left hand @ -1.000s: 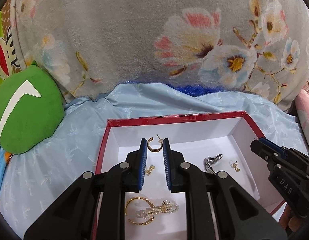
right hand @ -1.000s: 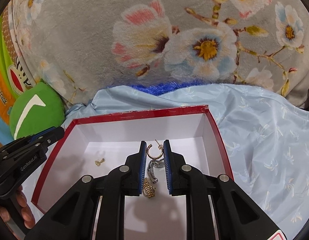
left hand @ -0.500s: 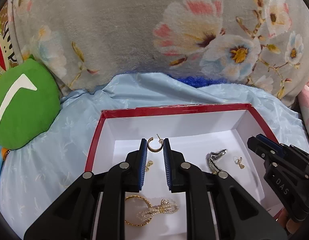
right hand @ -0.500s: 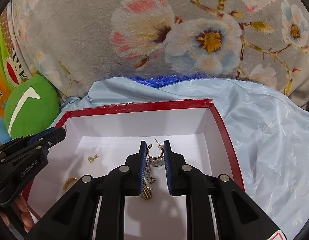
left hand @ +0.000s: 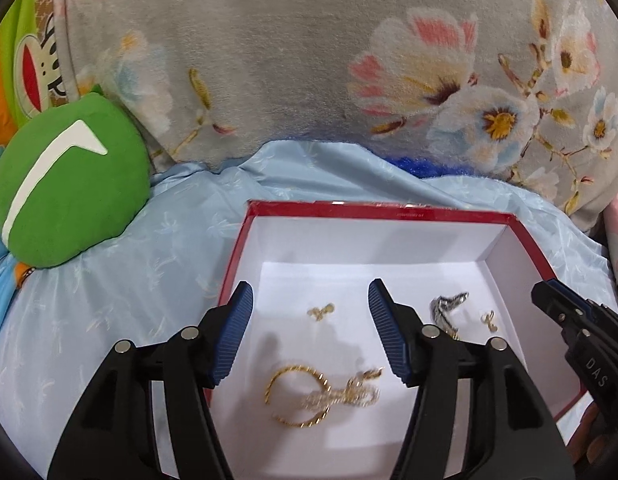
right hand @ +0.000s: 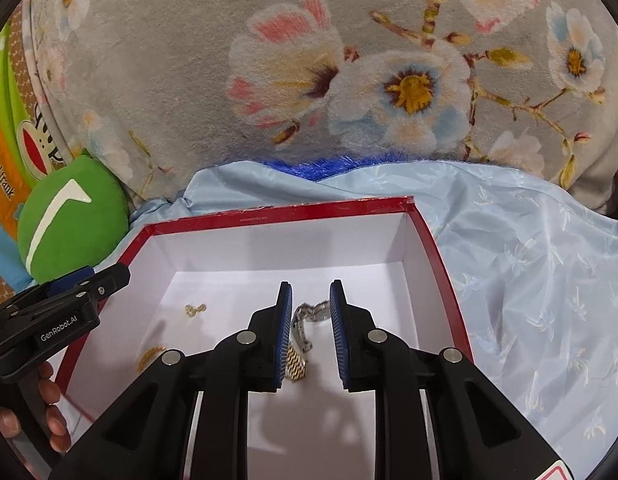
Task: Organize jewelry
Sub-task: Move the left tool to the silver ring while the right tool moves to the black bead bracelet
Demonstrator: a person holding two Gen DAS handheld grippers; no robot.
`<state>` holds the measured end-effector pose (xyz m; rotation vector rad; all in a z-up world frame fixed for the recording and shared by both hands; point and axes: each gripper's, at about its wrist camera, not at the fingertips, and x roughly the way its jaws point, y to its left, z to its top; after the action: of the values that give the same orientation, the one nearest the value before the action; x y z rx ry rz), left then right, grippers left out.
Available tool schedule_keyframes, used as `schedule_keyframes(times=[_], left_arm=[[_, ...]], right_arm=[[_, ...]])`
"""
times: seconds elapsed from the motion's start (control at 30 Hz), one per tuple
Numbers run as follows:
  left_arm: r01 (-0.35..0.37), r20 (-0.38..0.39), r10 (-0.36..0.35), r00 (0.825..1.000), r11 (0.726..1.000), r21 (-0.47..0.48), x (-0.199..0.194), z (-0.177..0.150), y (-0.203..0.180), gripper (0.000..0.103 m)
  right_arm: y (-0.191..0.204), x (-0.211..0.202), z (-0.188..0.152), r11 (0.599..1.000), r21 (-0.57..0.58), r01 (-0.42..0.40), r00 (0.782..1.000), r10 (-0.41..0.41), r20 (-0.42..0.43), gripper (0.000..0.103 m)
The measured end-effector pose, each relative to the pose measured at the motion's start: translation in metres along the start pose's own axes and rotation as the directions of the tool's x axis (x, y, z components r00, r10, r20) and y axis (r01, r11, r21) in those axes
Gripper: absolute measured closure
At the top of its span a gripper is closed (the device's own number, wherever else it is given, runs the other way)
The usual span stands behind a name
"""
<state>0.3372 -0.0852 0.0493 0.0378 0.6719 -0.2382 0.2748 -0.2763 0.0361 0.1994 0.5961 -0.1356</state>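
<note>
A red box with a white inside point(left hand: 373, 210) point(right hand: 277, 212) lies on pale blue cloth. In it lie a small gold earring point(left hand: 321, 312) point(right hand: 194, 309), a gold hoop tangled with a pearl bow point(left hand: 321, 394), a silver and gold watch point(left hand: 447, 308) point(right hand: 300, 340) and another small earring point(left hand: 489, 319). My left gripper point(left hand: 309, 332) is wide open and empty above the box. My right gripper point(right hand: 309, 332) is open by a narrow gap, empty, over the watch. The gold hoop earring that both held is not in sight.
A green round cushion point(left hand: 65, 184) point(right hand: 69, 224) sits left of the box. A grey floral blanket point(left hand: 309, 60) rises behind it. Pale blue cloth point(right hand: 529, 280) spreads to the right. The right gripper's body shows at the right edge of the left wrist view point(left hand: 581, 332).
Both grippers were shut on one gold hoop earring; both have opened, the left wide, the right slightly. The hoop earring has gone from between the fingers. Both views shifted right a little.
</note>
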Motion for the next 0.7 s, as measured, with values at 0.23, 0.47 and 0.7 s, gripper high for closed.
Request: schedule_keyframes(times=[0.23,0.47,0.7], left_arm=[[-0.026,-0.002,0.026,1.0,0.999,0.039,-0.044,-0.041,0.007,0.045],[-0.027,-0.038,0.029,0.999,0.998,0.049,-0.086,-0.093,0.02,0.045],[-0.042,-0.133,0.041,0.99,0.999,-0.005,-0.107,-0.15,0.053,0.044]], right_arm=[[0.015,-0.047,-0.045,0.999,-0.032,-0.018,1.0,0.017,-0.021,0.082],[0.04,-0.094,-0.108,0.997,-0.047,-0.062,0.995,0.058,-0.085,0.072],[0.064,-0.123,-0.175,0.993,-0.049,-0.109,0.977,0.098,-0.189,0.067]])
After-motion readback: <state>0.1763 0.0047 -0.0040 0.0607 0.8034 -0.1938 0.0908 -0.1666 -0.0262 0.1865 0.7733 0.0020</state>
